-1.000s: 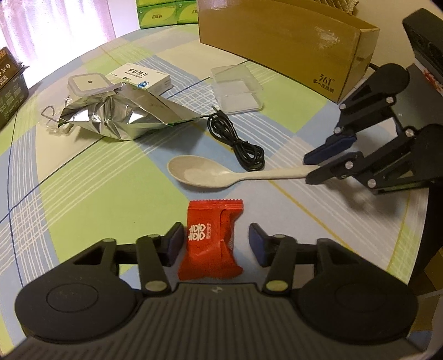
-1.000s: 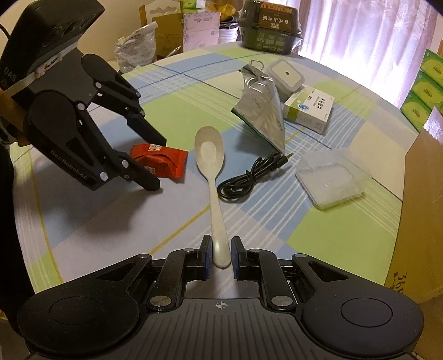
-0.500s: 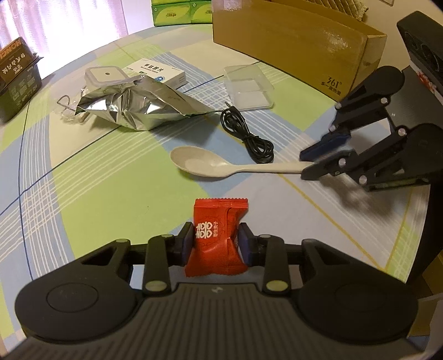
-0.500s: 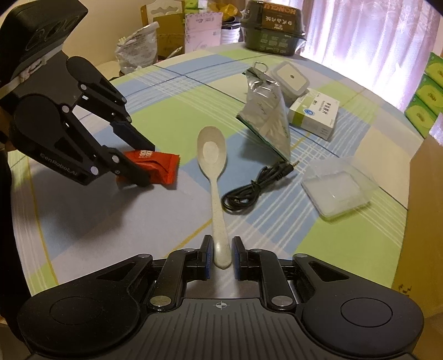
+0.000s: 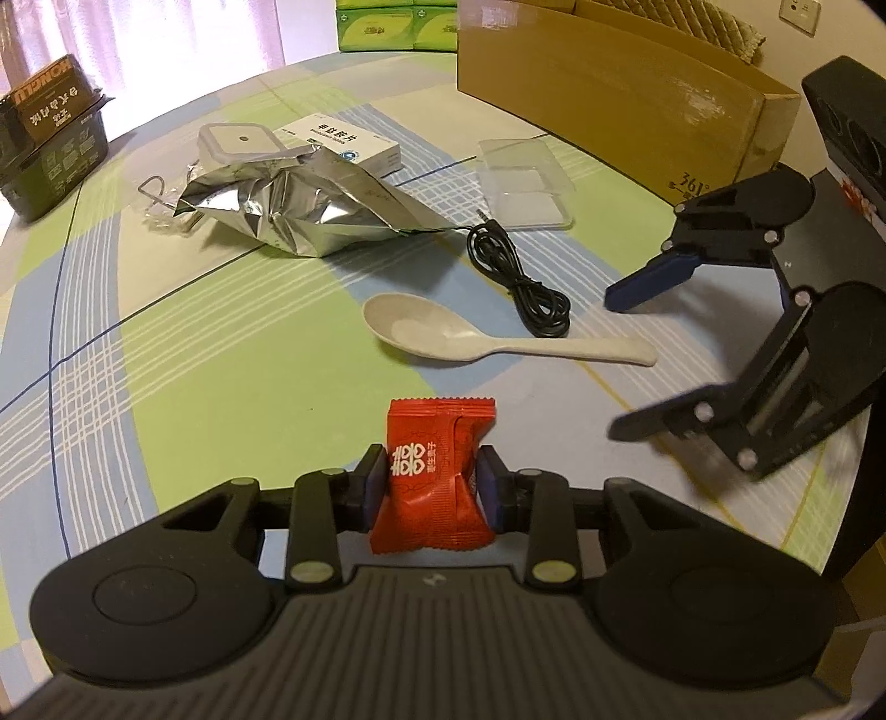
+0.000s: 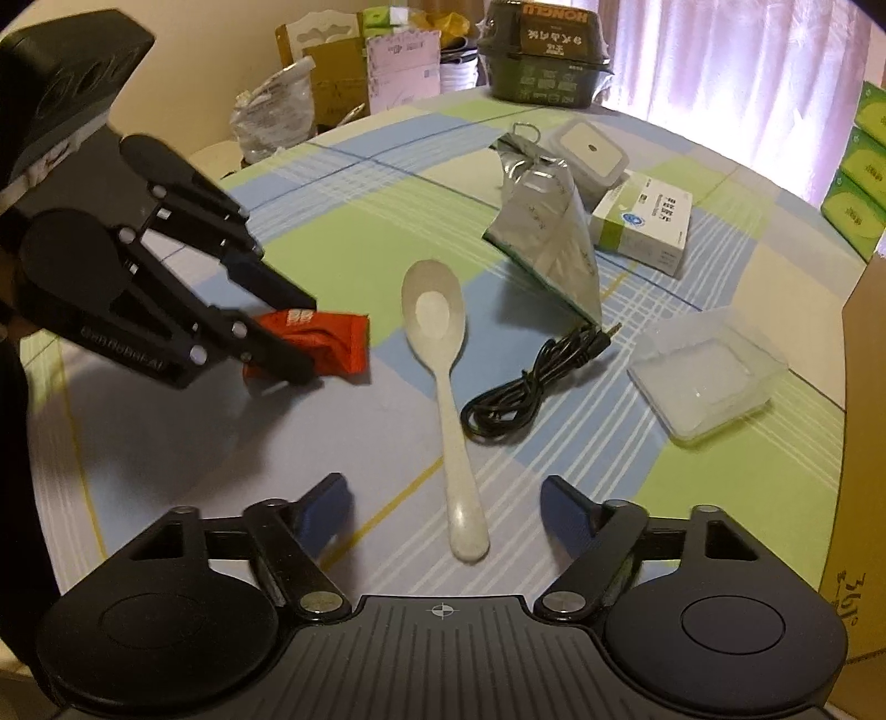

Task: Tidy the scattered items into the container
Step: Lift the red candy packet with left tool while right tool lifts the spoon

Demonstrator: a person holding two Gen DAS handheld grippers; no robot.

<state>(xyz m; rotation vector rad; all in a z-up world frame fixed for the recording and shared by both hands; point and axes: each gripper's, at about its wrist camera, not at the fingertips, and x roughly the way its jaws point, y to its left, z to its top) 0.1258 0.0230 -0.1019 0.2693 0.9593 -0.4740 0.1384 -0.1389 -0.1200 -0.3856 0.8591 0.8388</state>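
Colours on the table

Red sweet wrapper [image 5: 432, 476] with white characters, cream spoon [image 6: 440, 354], black cable [image 6: 531, 376], silver pouch [image 5: 299, 213] — tablecloth [image 5: 194, 343] apparently green-blue plaid.

Looks like somebody's home, probably the dining table [image 5: 166, 343] in a living room. It's a round table under a checked green, blue and cream cloth. Behind it there's a curtained window [image 6: 736, 61] with daylight coming through, plus stacks of green tissue packs [image 6: 855, 166] next to that. Past the table's far edge sit a dark instant-noodle bowl [image 6: 545, 55], crumpled plastic bags [image 6: 277, 119] and bits of cardboard packaging. A wall socket [image 5: 797, 14] shows behind the big cardboard box [image 5: 620, 94] on the table. Everyday clutter, nothing lab-like.
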